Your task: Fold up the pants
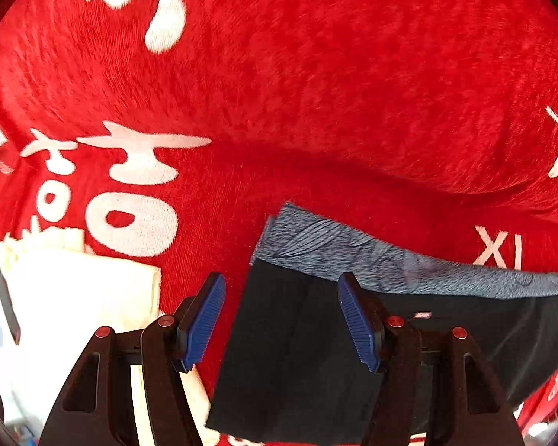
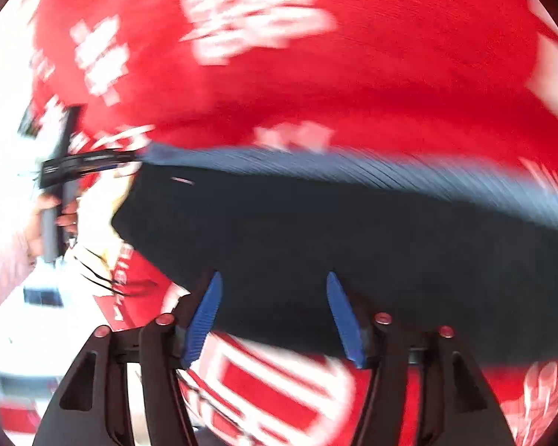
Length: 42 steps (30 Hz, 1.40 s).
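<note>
Black pants [image 1: 316,353] lie folded on the red cloth, with their grey waistband [image 1: 353,252] along the far edge. In the left wrist view my left gripper [image 1: 281,297] hangs open over the pants' left corner, and its blue pads [image 1: 204,319] press on nothing. The right wrist view is blurred. There the black pants [image 2: 334,241] stretch across the middle with the grey waistband [image 2: 353,171] at the top. My right gripper [image 2: 275,290] stands open above the pants' near edge, holding nothing.
A red cloth [image 1: 316,93] with white lettering covers the surface. A white folded fabric [image 1: 82,290] lies at the lower left. In the right wrist view a person's hand [image 2: 52,219] in a pale sleeve holds a dark handle at the left edge.
</note>
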### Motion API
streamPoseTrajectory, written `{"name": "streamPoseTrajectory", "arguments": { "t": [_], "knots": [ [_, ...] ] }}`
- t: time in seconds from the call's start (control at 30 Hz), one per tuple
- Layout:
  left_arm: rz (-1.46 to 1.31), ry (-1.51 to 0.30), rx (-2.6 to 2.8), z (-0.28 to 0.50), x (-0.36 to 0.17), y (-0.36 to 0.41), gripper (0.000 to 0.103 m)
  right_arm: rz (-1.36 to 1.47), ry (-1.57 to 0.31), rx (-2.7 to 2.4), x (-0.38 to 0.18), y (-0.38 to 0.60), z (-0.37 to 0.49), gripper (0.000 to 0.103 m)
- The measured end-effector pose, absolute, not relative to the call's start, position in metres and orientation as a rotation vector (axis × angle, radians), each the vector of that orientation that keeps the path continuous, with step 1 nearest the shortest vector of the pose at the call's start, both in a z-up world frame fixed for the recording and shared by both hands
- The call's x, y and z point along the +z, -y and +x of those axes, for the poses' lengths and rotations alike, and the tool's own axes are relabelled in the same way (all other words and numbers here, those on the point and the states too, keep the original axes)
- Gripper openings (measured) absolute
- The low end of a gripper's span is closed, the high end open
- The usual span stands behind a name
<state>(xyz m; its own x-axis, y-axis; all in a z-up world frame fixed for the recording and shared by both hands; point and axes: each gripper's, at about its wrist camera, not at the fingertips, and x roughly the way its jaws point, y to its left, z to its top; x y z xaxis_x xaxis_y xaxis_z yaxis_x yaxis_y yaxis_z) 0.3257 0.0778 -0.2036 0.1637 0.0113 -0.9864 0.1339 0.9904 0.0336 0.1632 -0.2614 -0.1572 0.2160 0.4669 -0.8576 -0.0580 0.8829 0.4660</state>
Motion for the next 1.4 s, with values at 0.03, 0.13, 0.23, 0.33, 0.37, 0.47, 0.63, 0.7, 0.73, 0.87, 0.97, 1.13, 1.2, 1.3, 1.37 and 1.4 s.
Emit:
{"name": "streamPoseTrajectory", "arguments": {
  "t": [0.03, 0.13, 0.23, 0.33, 0.37, 0.47, 0.63, 0.7, 0.73, 0.87, 0.97, 1.13, 1.2, 1.3, 1.37, 1.4],
  "knots": [
    [0.115, -1.414, -0.096, 0.327, -0.207, -0.083, 0.064, 0.329, -1.3, 0.413, -0.154, 0.24, 0.176, 0.066],
    [0.092, -1.432, -0.114, 0.319, -0.212, -0.097, 0.064, 0.196, -1.281, 0.52, -0.159, 0.167, 0.24, 0.066],
    [0.058, -1.425, -0.141, 0.301, -0.212, -0.107, 0.064, 0.133, -1.283, 0.589, -0.171, 0.11, 0.288, 0.066],
    [0.052, -1.426, -0.147, 0.285, -0.217, -0.114, 0.064, 0.095, -1.302, 0.639, -0.184, 0.066, 0.32, 0.066],
    [0.049, -1.428, -0.141, 0.281, -0.218, -0.114, 0.064, 0.085, -1.312, 0.651, -0.189, 0.053, 0.329, 0.066],
    [0.026, -1.427, -0.105, 0.274, -0.228, -0.123, 0.064, 0.058, -1.347, 0.678, -0.208, 0.021, 0.35, 0.066],
    [-0.03, -1.438, -0.107, 0.269, -0.24, -0.132, 0.064, -0.016, -1.441, 0.736, -0.245, -0.013, 0.368, 0.063],
    [-0.05, -1.425, -0.122, 0.268, -0.24, -0.133, 0.046, -0.028, -1.5, 0.761, -0.256, -0.017, 0.366, 0.03],
    [-0.057, -1.421, -0.139, 0.266, -0.239, -0.132, 0.044, -0.042, -1.489, 0.764, -0.253, -0.018, 0.363, 0.026],
    [-0.013, -1.396, -0.118, 0.257, -0.235, -0.134, 0.031, -0.05, -1.448, 0.776, -0.236, -0.017, 0.358, 0.018],
    [-0.056, -1.399, -0.086, 0.252, -0.231, -0.147, 0.031, -0.046, -1.437, 0.792, -0.227, -0.02, 0.361, 0.007],
    [-0.03, -1.43, -0.002, 0.246, -0.245, -0.158, 0.031, -0.034, -1.425, 0.771, -0.234, -0.036, 0.376, 0.006],
    [-0.023, -1.416, 0.024, 0.244, -0.243, -0.157, 0.031, -0.062, -1.435, 0.731, -0.247, -0.041, 0.374, 0.008],
    [-0.003, -1.374, 0.026, 0.241, -0.227, -0.15, 0.031, -0.009, -1.395, 0.701, -0.233, -0.028, 0.37, 0.015],
    [0.01, -1.351, -0.009, 0.237, -0.215, -0.138, 0.031, -0.003, -1.367, 0.676, -0.213, -0.008, 0.362, 0.027],
    [0.021, -1.31, 0.014, 0.235, -0.21, -0.129, 0.031, -0.011, -1.352, 0.659, -0.206, 0.002, 0.358, 0.034]
  ]
}}
